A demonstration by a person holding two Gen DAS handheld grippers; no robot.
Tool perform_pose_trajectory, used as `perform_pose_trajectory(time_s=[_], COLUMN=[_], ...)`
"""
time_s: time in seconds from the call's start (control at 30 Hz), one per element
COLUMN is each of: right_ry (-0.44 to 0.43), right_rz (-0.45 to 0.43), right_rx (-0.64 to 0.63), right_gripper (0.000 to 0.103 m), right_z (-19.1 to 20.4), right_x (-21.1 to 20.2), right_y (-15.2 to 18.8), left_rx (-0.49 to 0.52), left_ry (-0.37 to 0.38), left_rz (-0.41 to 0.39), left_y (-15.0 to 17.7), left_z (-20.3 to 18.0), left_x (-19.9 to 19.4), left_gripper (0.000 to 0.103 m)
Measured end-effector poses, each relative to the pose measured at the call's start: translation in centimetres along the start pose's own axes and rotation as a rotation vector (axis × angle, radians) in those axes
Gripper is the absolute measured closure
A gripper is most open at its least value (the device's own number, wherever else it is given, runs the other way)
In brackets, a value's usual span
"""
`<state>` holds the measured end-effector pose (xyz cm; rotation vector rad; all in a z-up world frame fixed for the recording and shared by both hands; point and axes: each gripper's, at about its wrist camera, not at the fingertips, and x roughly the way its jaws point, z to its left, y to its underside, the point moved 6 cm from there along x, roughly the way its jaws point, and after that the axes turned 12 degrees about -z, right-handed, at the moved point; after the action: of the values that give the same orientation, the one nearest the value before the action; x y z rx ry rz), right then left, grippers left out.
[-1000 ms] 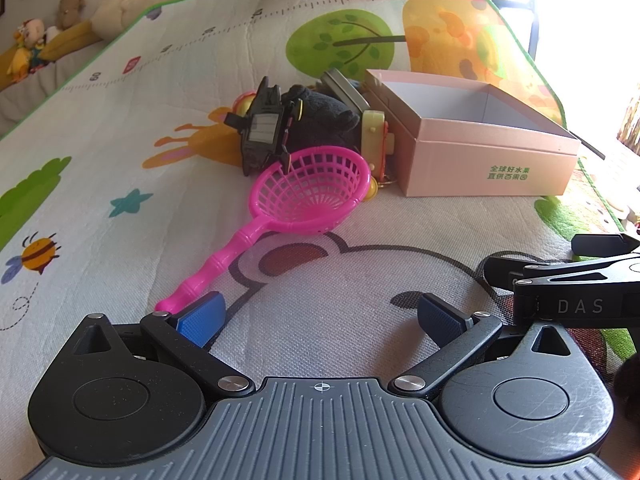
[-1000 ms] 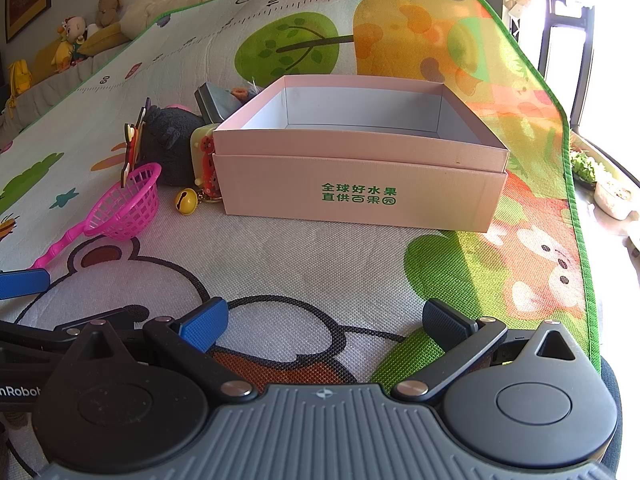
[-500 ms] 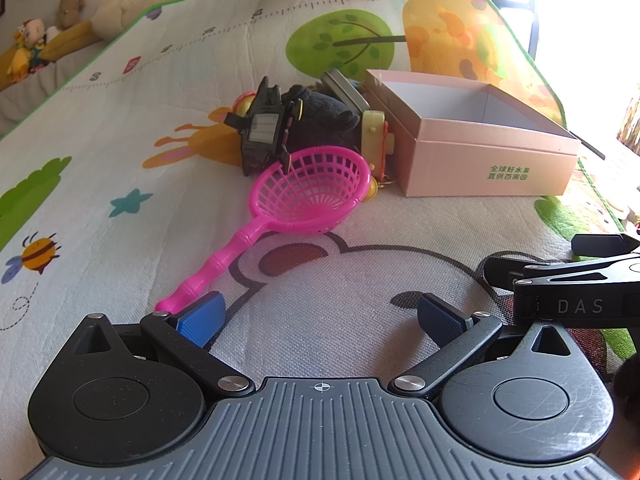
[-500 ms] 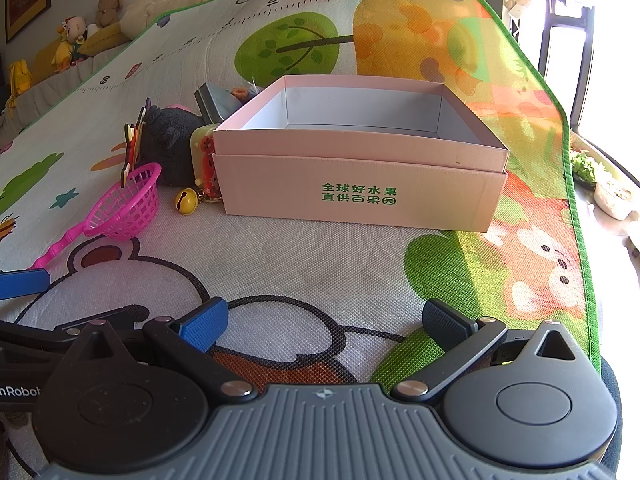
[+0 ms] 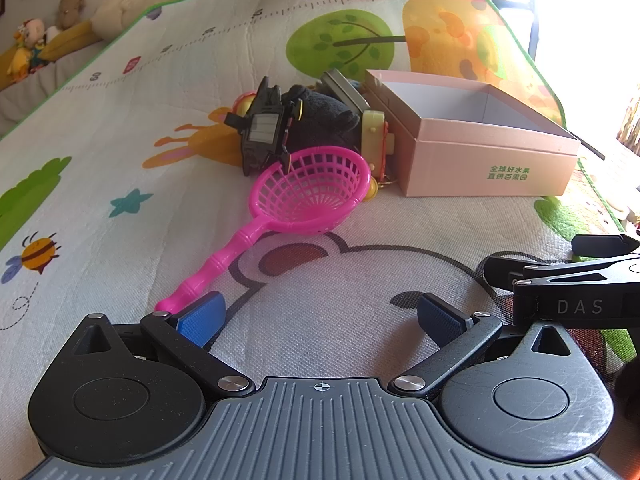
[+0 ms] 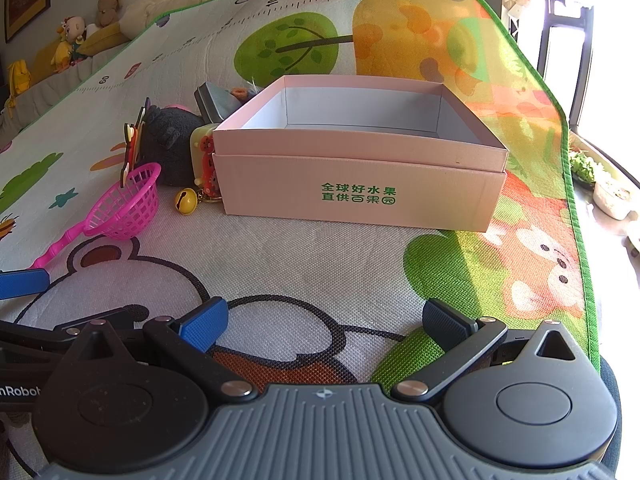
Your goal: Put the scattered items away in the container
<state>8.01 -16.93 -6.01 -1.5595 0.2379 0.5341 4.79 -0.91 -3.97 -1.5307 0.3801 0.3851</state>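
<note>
Item: pale pink rectangular cardboard box (image 6: 360,184) with green printed characters, open-topped, interior bare, standing on a cartoon-printed woven play mat (image 6: 304,264).

Item: bright pink plastic toy net scoop (image 5: 308,194) with ridged handle, lying on the mat left of the box, handle end just beside the left gripper's blue pad.

Item: black plush toy (image 5: 320,120), behind the scoop.

Item: black plastic toy with grey panel (image 5: 264,132), leaning against the plush.

Item: yellow-cream toy with red figures (image 6: 204,156), touching the box's left wall.

Item: small gold bell (image 6: 185,200), on the mat near the box corner.

Item: dark grey flat tin (image 6: 214,100), tilted behind the box.

Left gripper (image 5: 320,316): fingers wide apart, holding nothing, low over the mat.

Right gripper (image 6: 326,320): fingers wide apart, holding nothing, facing the box.
</note>
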Motion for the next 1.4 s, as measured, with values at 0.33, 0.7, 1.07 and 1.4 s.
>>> perform_pose_trajectory(time_s=[0.33,0.7,1.07,1.4], right_ry=[0.012,-0.051,-0.094,-0.191], right_rz=[0.064,0.033,0.034,-0.061], right_rx=[0.007,-0.035,-0.053,-0.176], right_gripper=[0.000,0.000,0.000,0.001], right_z=[-0.9,-0.9,-1.1,0.0], right_x=[-1.7,-3.4,-3.6,-4.4], right_y=[0.5,1.6,1.7,-2.1], left_rx=[0.004,0.016,0.115,0.073], left_ry=[0.001,0.003,0.130,0.019], left_rz=[0.005,0.014,-0.081,-0.007], left_y=[0.2,0.2,-2.6,-3.4], left_z=[0.0,0.1,0.6,5.8], left_x=[0.3,0.2,-1.4,1.6], left_gripper=[0.000,0.000,0.000,0.000])
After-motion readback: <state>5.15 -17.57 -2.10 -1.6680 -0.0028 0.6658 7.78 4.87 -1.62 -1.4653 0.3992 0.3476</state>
